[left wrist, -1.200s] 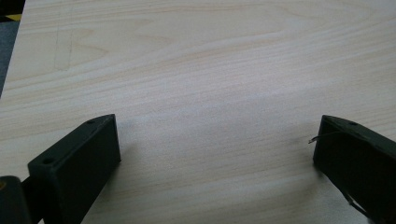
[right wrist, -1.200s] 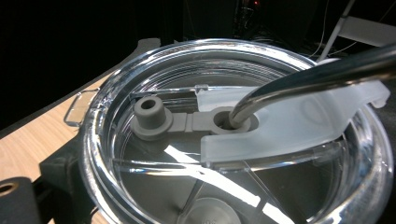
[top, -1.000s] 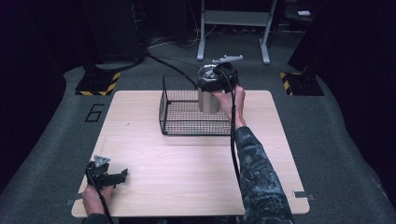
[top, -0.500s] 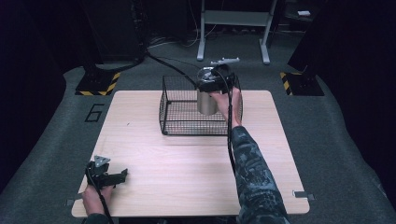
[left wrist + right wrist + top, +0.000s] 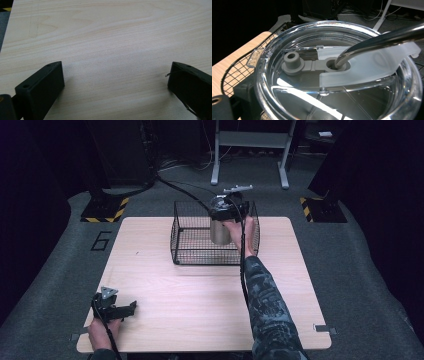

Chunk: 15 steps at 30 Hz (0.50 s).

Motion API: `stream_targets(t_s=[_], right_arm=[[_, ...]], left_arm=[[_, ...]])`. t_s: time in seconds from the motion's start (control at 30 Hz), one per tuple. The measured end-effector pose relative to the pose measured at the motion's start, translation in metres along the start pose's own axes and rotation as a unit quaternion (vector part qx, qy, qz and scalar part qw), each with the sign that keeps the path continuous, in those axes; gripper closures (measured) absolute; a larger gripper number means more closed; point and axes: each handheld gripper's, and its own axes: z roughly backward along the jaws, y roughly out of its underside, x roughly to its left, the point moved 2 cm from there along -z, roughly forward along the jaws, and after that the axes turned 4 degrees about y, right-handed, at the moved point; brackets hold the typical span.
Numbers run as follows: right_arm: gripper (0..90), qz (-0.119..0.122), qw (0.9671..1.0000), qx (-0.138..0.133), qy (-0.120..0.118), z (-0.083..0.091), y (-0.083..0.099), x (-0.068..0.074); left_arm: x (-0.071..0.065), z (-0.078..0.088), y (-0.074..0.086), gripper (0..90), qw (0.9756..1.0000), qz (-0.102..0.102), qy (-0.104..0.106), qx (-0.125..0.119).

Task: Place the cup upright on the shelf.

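Right gripper (image 5: 225, 212): I clamp the tumbler (image 5: 219, 231) upright by its lid (image 5: 337, 72), lowering it into the wire basket (image 5: 200, 255) at twelve o'clock.
Left gripper (image 5: 114, 308): wide open, empty, parked at seven o'clock on the table (image 5: 190, 305), out of the way.

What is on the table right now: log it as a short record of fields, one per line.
surface: wooden table
container: black wire basket at the far middle of the table
item in hand: steel tumbler with clear lid and metal straw, upright inside the basket
right gripper: at the tumbler's top, jaws either side of the lid
left gripper: jaws wide apart, holding nothing, low over the near left corner
tumbler on basket floor: cannot tell
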Motion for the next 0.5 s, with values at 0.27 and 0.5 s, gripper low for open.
stream_targets(t_s=[0.27, 0.5], right_arm=[[3.9, -0.002, 0.9999, 0.013, 0.003, -0.012, 0.009, -0.002], [3.9, -0.002, 0.9999, 0.014, 0.004, -0.018, 0.011, 0.0]], left_arm=[[0.0, 0.0, 0.0, 0.5, 1.0, 0.001, 0.0, 0.0], [0.0, 0.0, 0.0, 0.5, 1.0, 0.0, 0.002, 0.003]])
